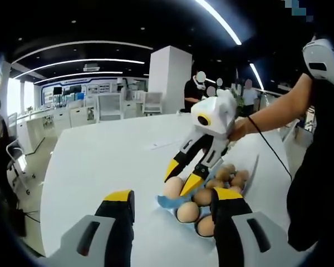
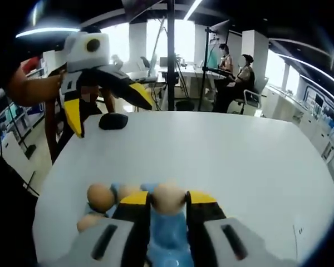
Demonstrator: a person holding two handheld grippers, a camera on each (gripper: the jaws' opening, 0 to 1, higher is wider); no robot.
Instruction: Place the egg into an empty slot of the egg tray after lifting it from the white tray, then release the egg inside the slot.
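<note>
Open office under a dark ceiling with long light strips (image 1: 220, 22). Broad white desk (image 1: 111, 156) in front, white pillar (image 1: 170, 78) behind, white chairs (image 1: 108, 105) and counters at the side. Bright windows (image 2: 183, 39) beyond people seated by a black stand (image 2: 171, 55).

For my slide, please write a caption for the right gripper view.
Right gripper shut on an egg above the blue egg tray.

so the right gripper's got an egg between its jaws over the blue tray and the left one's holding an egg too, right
Not quite. The left gripper holds nothing: in the left gripper view its jaws stand open above the table. The rest holds: the right gripper has an egg between its jaws over the blue tray.
</note>
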